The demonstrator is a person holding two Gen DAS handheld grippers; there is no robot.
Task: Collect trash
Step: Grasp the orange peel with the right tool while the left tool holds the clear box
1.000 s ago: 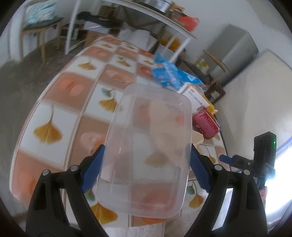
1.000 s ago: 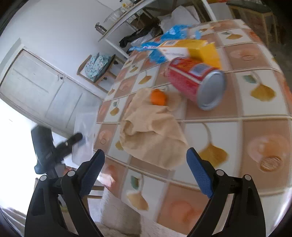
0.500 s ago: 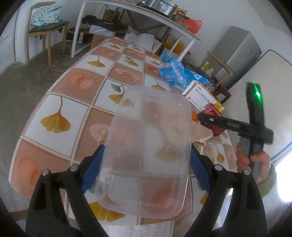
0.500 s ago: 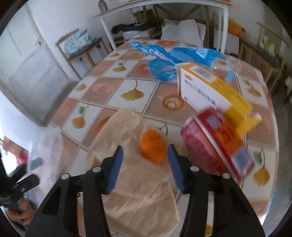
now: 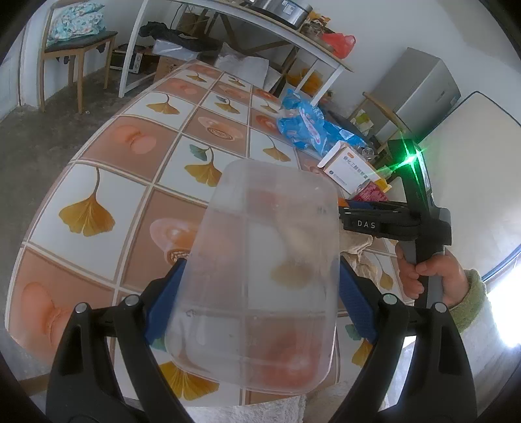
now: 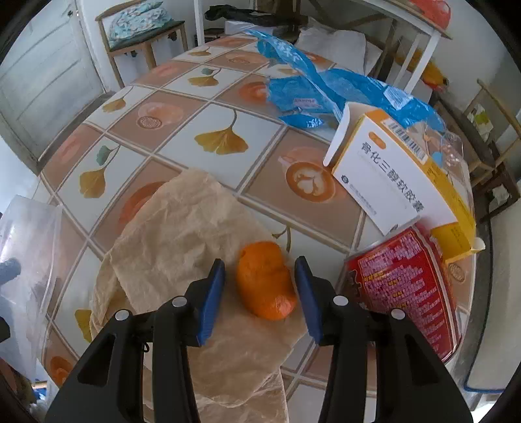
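The right gripper [image 6: 260,289] has closed in from above the table and now straddles the orange peel piece [image 6: 264,279] on the crumpled tan paper [image 6: 182,227], jaws narrowed, apart from it; pickup is imminent. Beside the paper, the left gripper [image 5: 260,302] clamps the clear plastic tray [image 5: 260,276], apparently empty.

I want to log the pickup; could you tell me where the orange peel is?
In the right wrist view, the orange peel lies on the brown paper, left of the red can.

Lived-in home room, worktop [image 5: 136,182] under a leaf-patterned cloth, wooden chair with cushions [image 5: 75,35] far left, fridge [image 5: 416,94] far right, cluttered white shelf [image 5: 260,29] behind
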